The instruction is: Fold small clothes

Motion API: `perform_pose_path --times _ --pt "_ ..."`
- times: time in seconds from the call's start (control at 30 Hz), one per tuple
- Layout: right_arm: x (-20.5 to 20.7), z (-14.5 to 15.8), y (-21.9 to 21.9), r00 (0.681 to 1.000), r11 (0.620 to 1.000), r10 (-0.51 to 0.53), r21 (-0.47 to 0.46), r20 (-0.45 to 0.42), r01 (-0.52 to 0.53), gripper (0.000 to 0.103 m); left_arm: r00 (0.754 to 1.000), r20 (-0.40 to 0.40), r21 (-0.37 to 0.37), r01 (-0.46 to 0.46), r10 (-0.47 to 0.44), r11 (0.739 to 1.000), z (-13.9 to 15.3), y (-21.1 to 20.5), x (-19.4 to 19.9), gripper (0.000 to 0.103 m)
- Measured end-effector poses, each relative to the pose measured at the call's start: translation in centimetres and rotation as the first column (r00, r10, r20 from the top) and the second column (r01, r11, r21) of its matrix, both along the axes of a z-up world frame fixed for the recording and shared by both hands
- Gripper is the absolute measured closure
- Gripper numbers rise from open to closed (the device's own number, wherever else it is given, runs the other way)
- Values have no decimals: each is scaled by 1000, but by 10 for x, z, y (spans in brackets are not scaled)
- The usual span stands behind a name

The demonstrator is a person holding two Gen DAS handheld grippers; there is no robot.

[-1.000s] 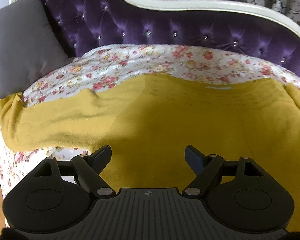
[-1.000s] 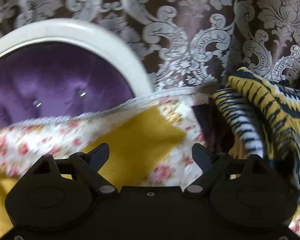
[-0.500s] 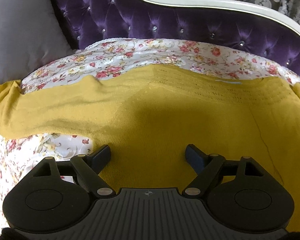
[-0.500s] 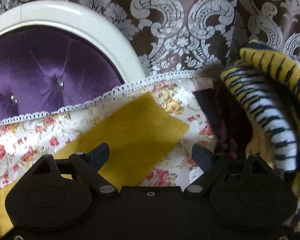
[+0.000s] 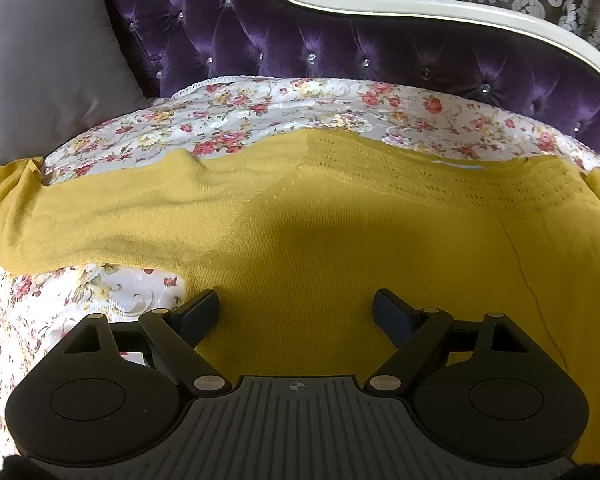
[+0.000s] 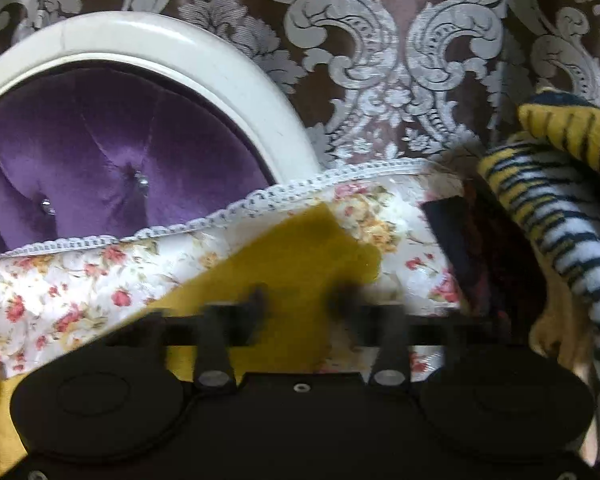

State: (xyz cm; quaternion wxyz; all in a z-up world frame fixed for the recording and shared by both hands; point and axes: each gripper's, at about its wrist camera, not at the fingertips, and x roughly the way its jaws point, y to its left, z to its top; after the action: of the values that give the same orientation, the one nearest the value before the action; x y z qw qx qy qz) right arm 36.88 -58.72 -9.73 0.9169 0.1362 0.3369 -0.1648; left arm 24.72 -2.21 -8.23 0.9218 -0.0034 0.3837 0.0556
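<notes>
- The mustard-yellow knit sweater [image 5: 340,240] lies flat on the floral bedspread [image 5: 260,112], one sleeve stretched out to the left; a band of openwork eyelets runs near its far edge.
- The left claw [image 5: 296,312] hovers over the sweater's near part, jaws wide apart, nothing between them.
- The right claw [image 6: 296,300], blurred, is closing with the other sleeve's [image 6: 300,256] end between its jaws.
- The bedspread is lace-trimmed; beyond it stands a tufted purple velvet headboard [image 5: 340,48] with a cream frame.
- A striped fuzzy blanket [image 6: 552,216] is heaped at the right.
- A grey pillow [image 5: 40,60] sits far left.
</notes>
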Motion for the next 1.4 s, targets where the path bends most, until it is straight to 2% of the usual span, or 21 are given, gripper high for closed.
perform_pose_path --times 0.03,0.1,0.27,0.4,0.53,0.63,0.77,0.9,0.97,1.03,1.23,1.27,1.33,1.4 --pt "0 2 -3 1000 999 10 49 4 -10 91 1000 -2 -4 0 0 1000 0 0 0 19" --pt "-3 10 -3 1000 995 -1 98 14 -1 91 1000 -11 -12 8 -8 1000 2 2 1 20" --pt "-18 58 20 997 994 47 92 66 -53 91 998 -31 -45 47 -48 998 11 4 0 23" --pt "-33 110 54 983 987 128 80 134 -139 91 997 0 -31 75 -75 997 23 2 -13 23" --pt "-44 162 105 951 963 234 88 204 -256 91 996 27 -42 85 -84 995 36 11 -25 23" --pt "-49 195 157 913 928 329 99 243 -360 91 996 40 -46 79 -77 996 45 23 -32 23" --pt "-55 220 229 857 870 428 125 285 -476 91 997 54 -57 62 -59 996 51 44 -41 23" --pt "-56 219 303 794 795 510 172 331 -582 91 997 64 -57 45 -41 997 55 67 -49 23" --pt "-51 210 336 767 770 550 155 329 -619 91 998 63 -60 36 -32 998 55 77 -51 23" --pt "-49 192 370 746 745 587 149 315 -650 91 998 61 -63 27 -23 998 54 88 -53 23" --pt "-51 116 446 714 689 666 189 215 -699 89 999 43 -80 3 1 997 48 111 -54 23" --pt "-50 103 455 707 681 679 190 196 -707 81 999 37 -86 -1 4 996 47 114 -53 23" --pt "-53 82 472 687 658 705 202 176 -726 79 1000 23 -101 -10 12 995 43 119 -50 23" --pt "-57 67 477 665 626 725 231 179 -745 63 1000 13 -113 -16 17 994 40 123 -51 23"
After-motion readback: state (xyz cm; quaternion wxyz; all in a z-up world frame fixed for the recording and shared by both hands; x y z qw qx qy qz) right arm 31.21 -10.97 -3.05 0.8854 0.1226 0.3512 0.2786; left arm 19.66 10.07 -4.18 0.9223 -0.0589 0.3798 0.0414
